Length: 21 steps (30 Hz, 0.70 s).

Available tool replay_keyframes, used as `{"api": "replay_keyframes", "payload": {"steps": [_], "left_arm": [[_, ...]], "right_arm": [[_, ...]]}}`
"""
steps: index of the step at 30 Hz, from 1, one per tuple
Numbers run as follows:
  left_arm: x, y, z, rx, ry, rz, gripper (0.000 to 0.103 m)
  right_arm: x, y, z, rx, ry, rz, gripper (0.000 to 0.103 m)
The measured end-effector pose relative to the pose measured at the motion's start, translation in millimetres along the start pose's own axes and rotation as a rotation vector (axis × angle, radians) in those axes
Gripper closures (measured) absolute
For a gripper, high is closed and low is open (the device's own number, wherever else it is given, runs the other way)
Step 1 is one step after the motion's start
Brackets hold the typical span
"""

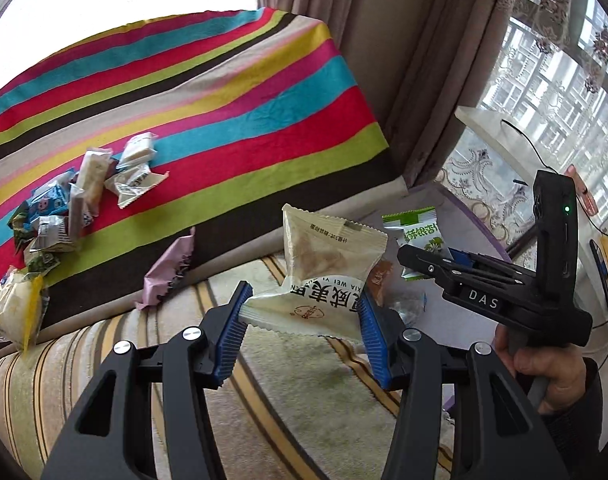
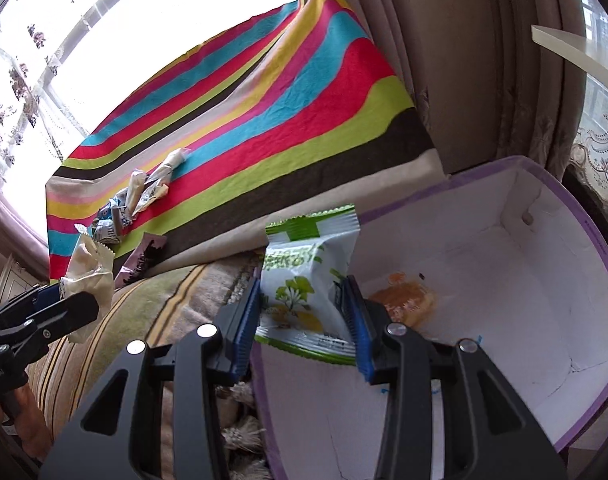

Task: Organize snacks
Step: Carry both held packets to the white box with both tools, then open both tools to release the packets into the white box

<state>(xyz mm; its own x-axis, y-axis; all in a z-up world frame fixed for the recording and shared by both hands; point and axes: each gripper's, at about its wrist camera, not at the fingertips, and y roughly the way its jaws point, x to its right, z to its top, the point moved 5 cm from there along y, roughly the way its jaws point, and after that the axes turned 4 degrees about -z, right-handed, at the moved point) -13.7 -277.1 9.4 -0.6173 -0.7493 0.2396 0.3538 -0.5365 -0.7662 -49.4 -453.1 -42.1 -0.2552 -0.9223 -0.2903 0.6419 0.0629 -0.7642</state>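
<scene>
My left gripper [image 1: 305,300] is shut on the lower end of a cream snack packet [image 1: 327,260], which it holds up over a striped sofa cushion [image 1: 304,380]. My right gripper [image 2: 302,292] is shut on a green-and-white packet [image 2: 304,276] at the near left rim of a white box with a purple rim [image 2: 503,280]. An orange-wrapped snack [image 2: 407,300] lies inside the box. A pile of several wrapped snacks [image 1: 64,208] lies on the striped cloth [image 1: 224,100]. In the left wrist view the right gripper [image 1: 419,258] is at the right, a hand on its handle.
A lilac packet [image 1: 168,272] hangs at the cloth's front edge, and a yellow-and-white packet [image 1: 16,312] lies further left. Curtains [image 1: 403,60] hang behind the box. A cable [image 1: 543,160] runs along the windowsill at the right.
</scene>
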Motion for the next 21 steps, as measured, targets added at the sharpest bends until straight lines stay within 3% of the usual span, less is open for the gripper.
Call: {"api": "replay_keyframes", "payload": {"steps": [9,19,21], "left_arm": [[49,28,-11,-0.092,0.104,-0.066,0.053],[84,47,-21,-0.170,0.149,-0.163,0.053],[87,49,-22,-0.180,0.149,-0.183,0.047]], "right_arm": [[38,-20,-14,0.008,0.021,-0.023,0.061],[67,-36,-18,0.026,0.051,-0.054,0.061],[70,-37,-19,0.029,0.057,-0.063,0.055]]}}
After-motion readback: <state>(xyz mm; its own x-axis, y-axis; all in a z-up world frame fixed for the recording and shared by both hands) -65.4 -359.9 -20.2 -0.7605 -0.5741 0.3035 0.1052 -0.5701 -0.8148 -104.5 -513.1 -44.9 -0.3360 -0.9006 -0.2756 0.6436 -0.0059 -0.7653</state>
